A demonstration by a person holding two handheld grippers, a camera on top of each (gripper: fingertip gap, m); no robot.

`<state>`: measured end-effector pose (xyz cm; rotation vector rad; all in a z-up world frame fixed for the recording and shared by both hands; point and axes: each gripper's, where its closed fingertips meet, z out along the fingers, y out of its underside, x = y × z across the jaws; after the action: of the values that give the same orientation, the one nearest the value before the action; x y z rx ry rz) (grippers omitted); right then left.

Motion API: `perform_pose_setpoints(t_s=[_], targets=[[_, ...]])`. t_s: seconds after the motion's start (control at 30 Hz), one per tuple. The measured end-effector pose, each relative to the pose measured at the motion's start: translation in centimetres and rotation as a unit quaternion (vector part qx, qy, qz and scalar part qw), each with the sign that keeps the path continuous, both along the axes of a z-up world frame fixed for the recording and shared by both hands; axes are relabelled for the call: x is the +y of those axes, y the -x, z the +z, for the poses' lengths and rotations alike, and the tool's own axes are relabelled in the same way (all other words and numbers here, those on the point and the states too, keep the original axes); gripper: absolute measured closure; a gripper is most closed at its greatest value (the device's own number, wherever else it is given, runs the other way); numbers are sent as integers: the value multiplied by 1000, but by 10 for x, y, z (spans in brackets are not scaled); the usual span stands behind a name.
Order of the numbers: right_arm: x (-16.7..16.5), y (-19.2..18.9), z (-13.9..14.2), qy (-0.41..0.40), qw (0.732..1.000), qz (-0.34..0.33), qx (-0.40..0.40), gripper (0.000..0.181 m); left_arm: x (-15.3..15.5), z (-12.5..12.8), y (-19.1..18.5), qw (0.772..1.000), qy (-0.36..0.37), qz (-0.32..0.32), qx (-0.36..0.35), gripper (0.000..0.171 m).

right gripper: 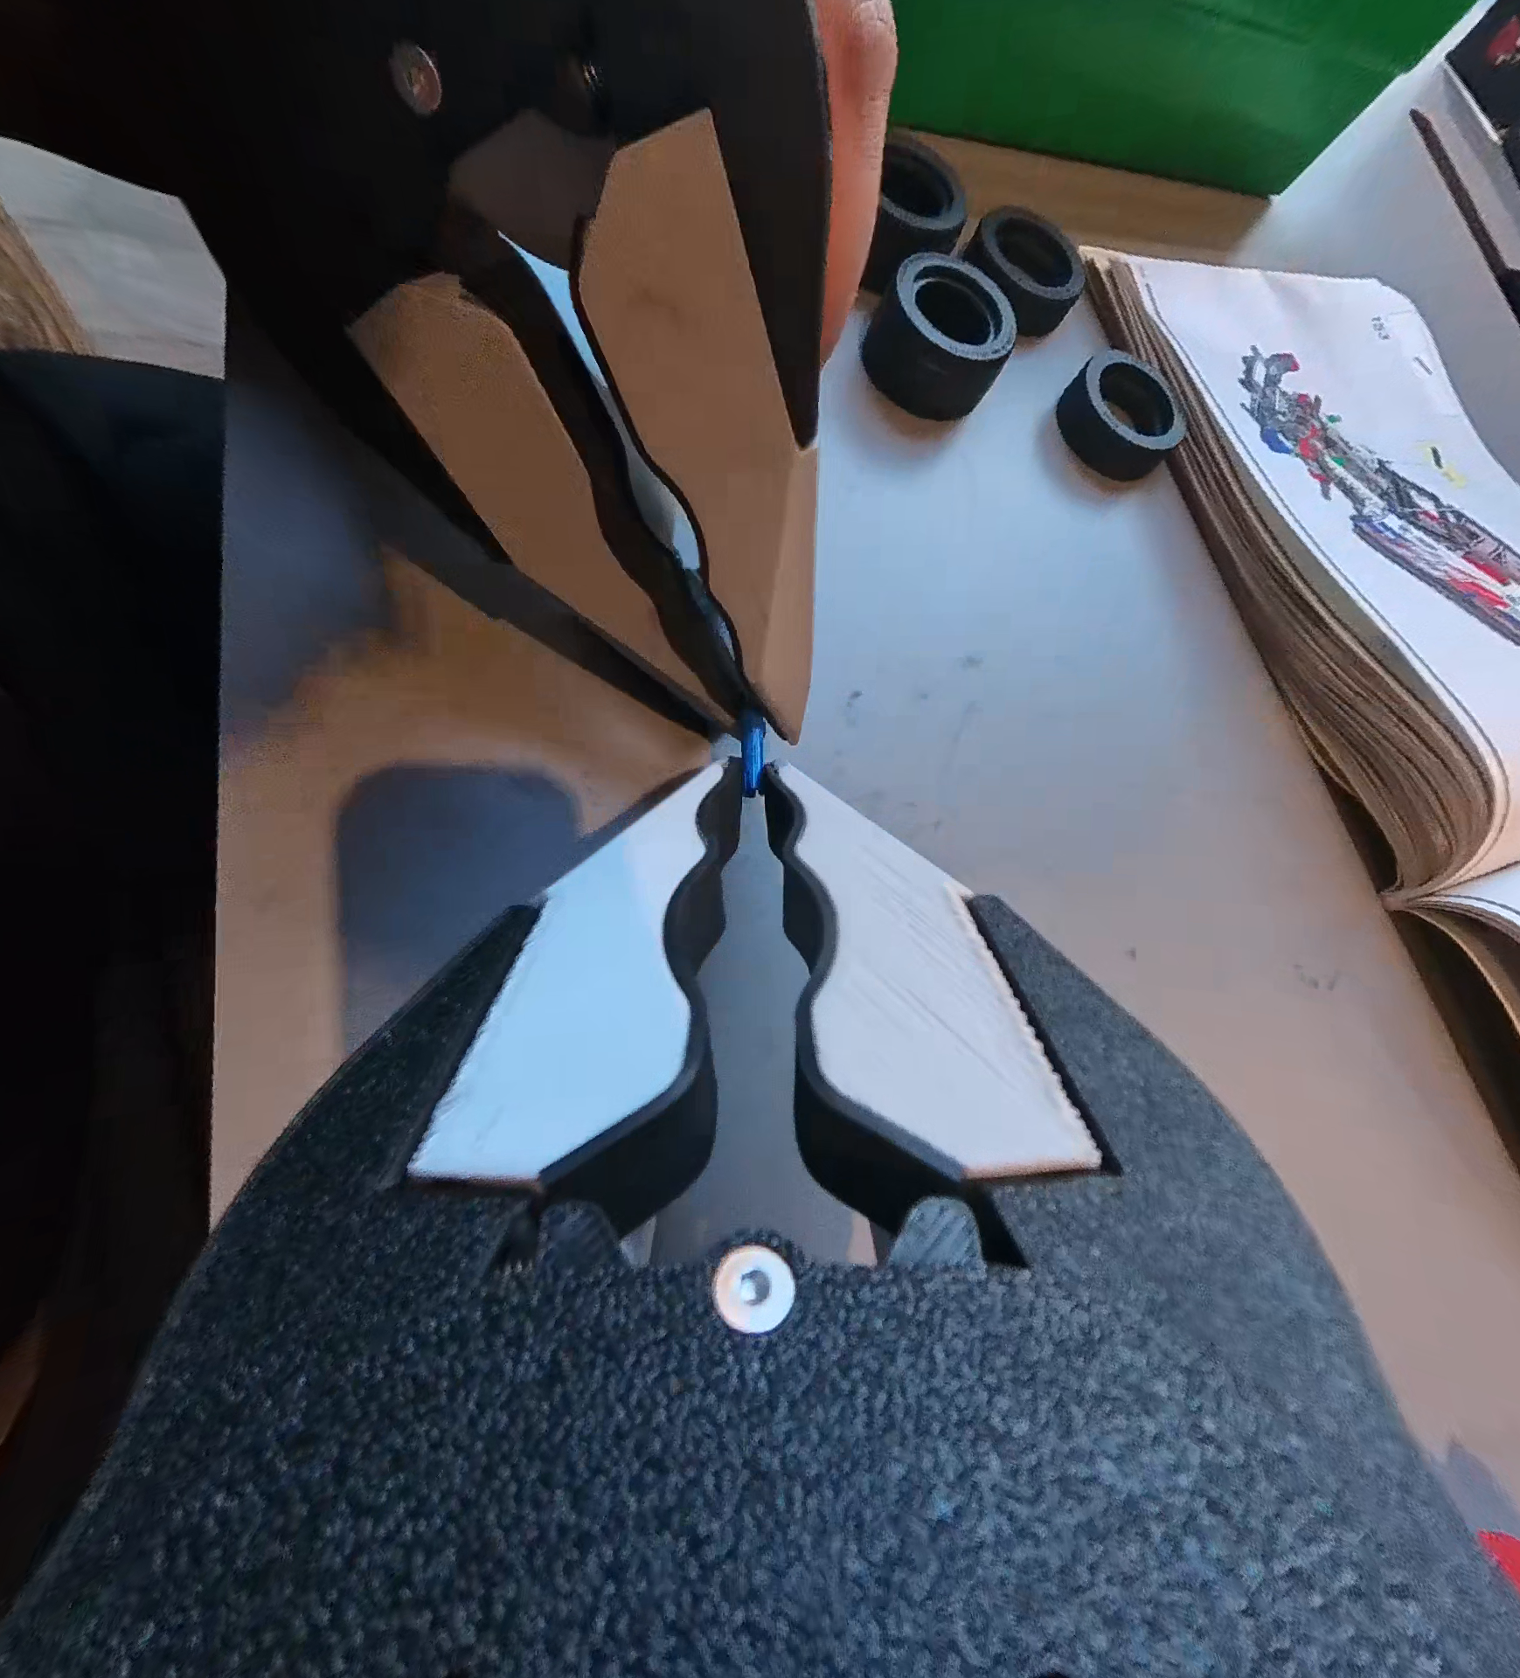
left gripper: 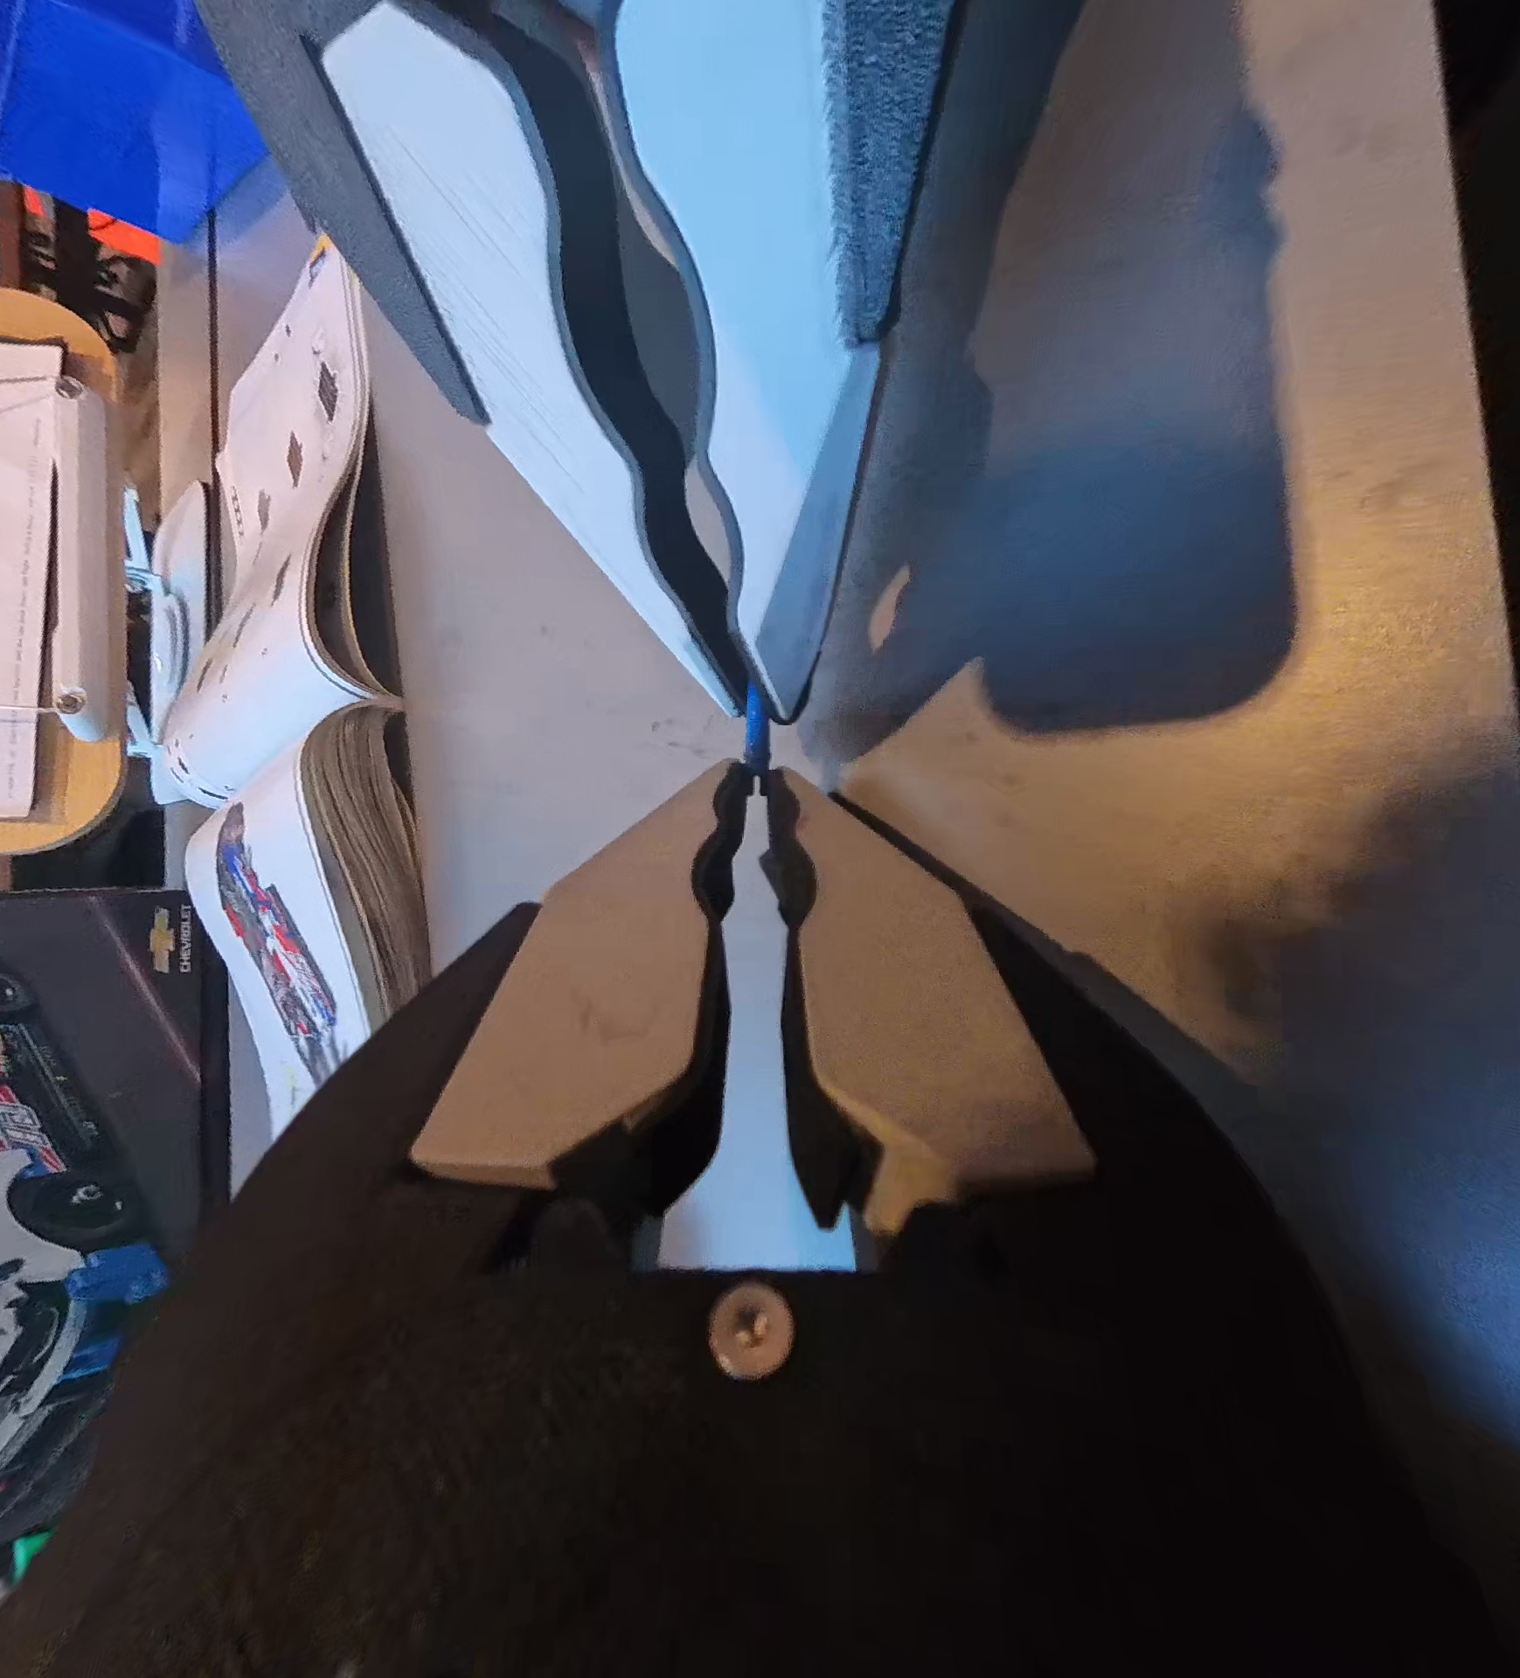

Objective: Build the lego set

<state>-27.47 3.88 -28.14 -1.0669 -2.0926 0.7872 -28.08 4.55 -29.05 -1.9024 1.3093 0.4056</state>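
Note:
A small blue lego pin (left gripper: 754,740) is held in the air above the white table (left gripper: 556,636), between the two grippers, which meet tip to tip. My left gripper (left gripper: 757,783), with tan fingers, is shut on its near end. My right gripper (left gripper: 760,704), with white fingers, comes in from the top and is shut on its far end. In the right wrist view the pin (right gripper: 751,752) sits between my right gripper (right gripper: 749,774) below and my left gripper (right gripper: 756,719) above. Most of the pin is hidden by the fingertips.
Several black rubber tyres (right gripper: 938,336) stand on the table (right gripper: 1056,726) at the back. An open instruction booklet (right gripper: 1392,545) lies to the right, also in the left wrist view (left gripper: 284,563). The set's box (left gripper: 29,1135), a blue bin (left gripper: 111,109) and a green bin (right gripper: 1146,82) stand around. My left and right fingertips are right by each other.

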Motion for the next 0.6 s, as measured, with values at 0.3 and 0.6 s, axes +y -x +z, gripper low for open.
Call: perform_pose_setpoints(t_s=[0.3,0.6], targets=[[7,-5,1,113,992,-43,-44,177,-15,13,44,982,62,127,-123,161],[7,-12,-10,173,979,-43,-102,177,-39,3,52,947,116,182,-236,153]])
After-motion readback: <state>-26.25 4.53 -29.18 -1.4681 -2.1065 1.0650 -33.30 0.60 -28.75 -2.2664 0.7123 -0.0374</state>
